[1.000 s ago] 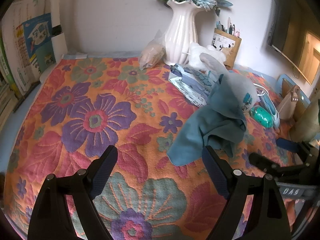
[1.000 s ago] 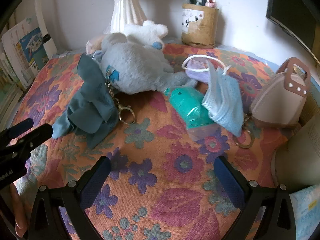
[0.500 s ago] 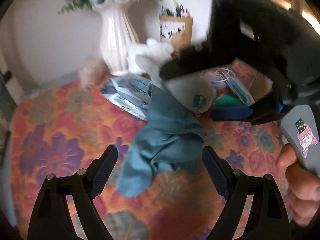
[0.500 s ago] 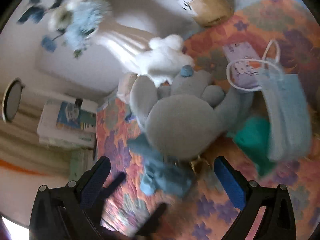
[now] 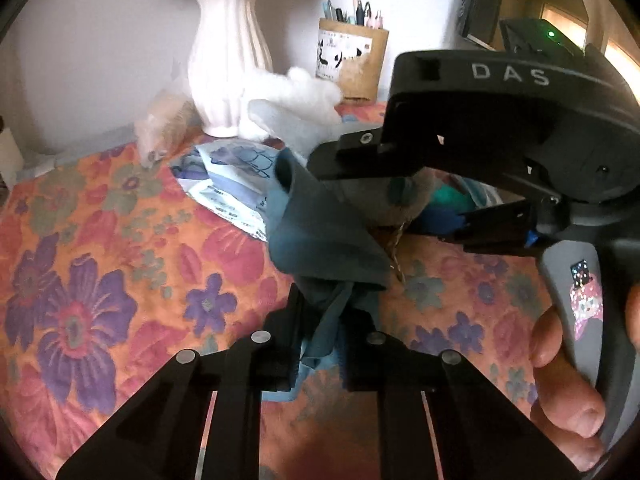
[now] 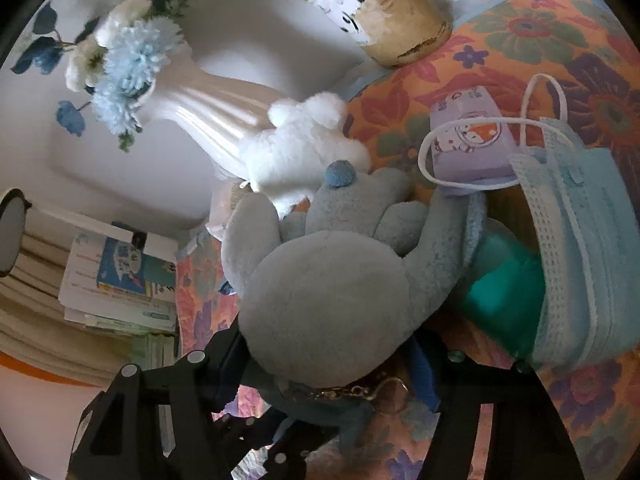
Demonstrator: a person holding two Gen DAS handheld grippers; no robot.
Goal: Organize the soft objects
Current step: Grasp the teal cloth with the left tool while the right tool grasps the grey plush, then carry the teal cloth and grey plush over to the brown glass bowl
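Observation:
A teal cloth (image 5: 320,236) lies bunched on the flowered bedspread (image 5: 100,260), and my left gripper (image 5: 330,332) is shut on its near end. A grey plush toy (image 6: 332,300) with a metal keychain (image 6: 360,392) lies just behind the cloth. My right gripper (image 6: 326,364) is rolled on its side, and its jaws are closing with the toy's round body between them, pads touching both sides. In the left wrist view the right gripper (image 5: 380,192) reaches in from the right, held by a hand (image 5: 560,380). A white plush (image 6: 304,148) rests behind the grey one.
A white vase (image 5: 228,60) with flowers and a pen holder (image 5: 352,60) stand against the back wall. Blue face masks (image 6: 580,240), a purple tissue pack (image 6: 468,136) and a green packet (image 6: 504,292) lie to the right. A printed packet (image 5: 228,176) sits left of the cloth.
My left gripper moved up to the teal cloth and shut on it. The right gripper swung over, rolled sideways and narrowed its jaws around the grey plush toy.

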